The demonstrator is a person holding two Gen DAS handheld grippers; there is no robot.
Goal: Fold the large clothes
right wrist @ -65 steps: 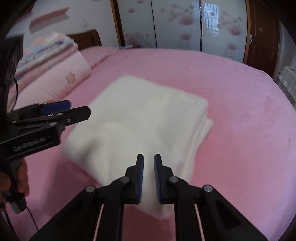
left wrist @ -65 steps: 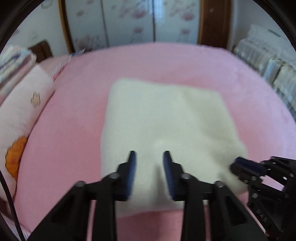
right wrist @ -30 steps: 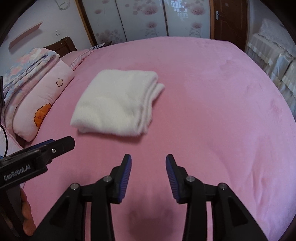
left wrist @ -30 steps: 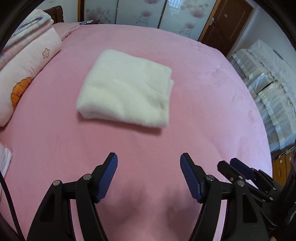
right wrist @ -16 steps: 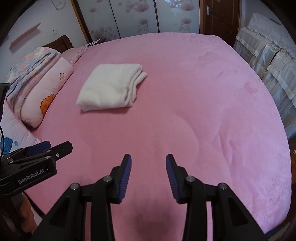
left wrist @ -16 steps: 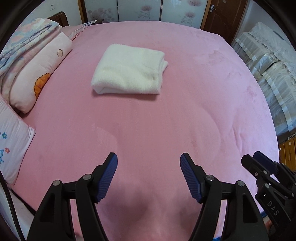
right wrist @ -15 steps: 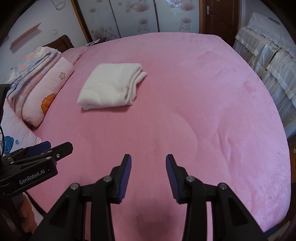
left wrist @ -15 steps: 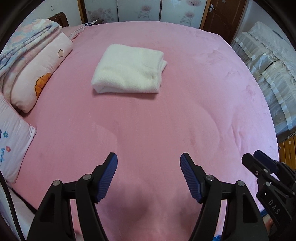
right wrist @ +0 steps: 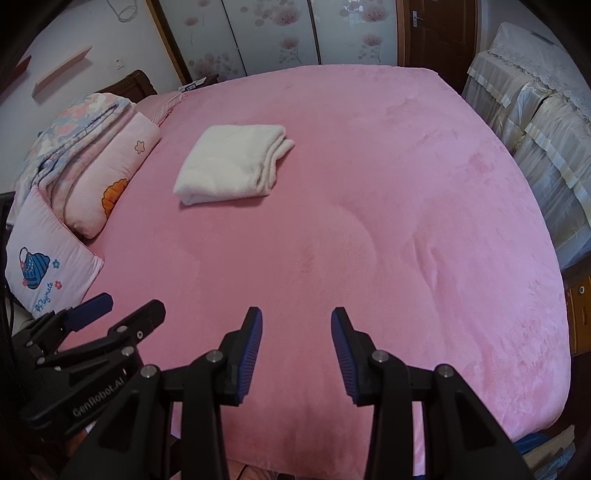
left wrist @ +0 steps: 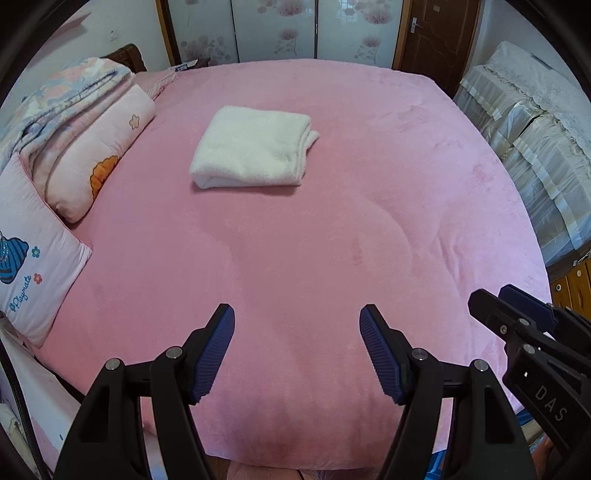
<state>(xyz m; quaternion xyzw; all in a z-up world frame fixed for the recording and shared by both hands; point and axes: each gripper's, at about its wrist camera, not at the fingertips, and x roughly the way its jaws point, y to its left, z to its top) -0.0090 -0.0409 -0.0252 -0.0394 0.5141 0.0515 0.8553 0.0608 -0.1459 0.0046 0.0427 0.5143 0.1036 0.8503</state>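
Observation:
A white fleecy garment [left wrist: 251, 149] lies folded into a thick rectangle on the pink bed [left wrist: 332, 236], toward the far left; it also shows in the right wrist view [right wrist: 231, 164]. My left gripper [left wrist: 297, 325] is open and empty, held above the near edge of the bed, far from the garment. My right gripper [right wrist: 296, 326] is open and empty, also over the near edge. Each gripper shows in the other's view, the right one [left wrist: 517, 314] at the right and the left one [right wrist: 114, 314] at the left.
Pink pillows and a folded flowered quilt [left wrist: 74, 122] are stacked along the left side of the bed. A small pillow with a blue print [left wrist: 29, 266] lies nearer. Covered furniture [left wrist: 535, 140] stands right of the bed. Wardrobe doors [left wrist: 277, 29] stand behind.
Both grippers have opened, let go of the folded garment and pulled back from it to the near edge of the bed. The garment stays where it lay.

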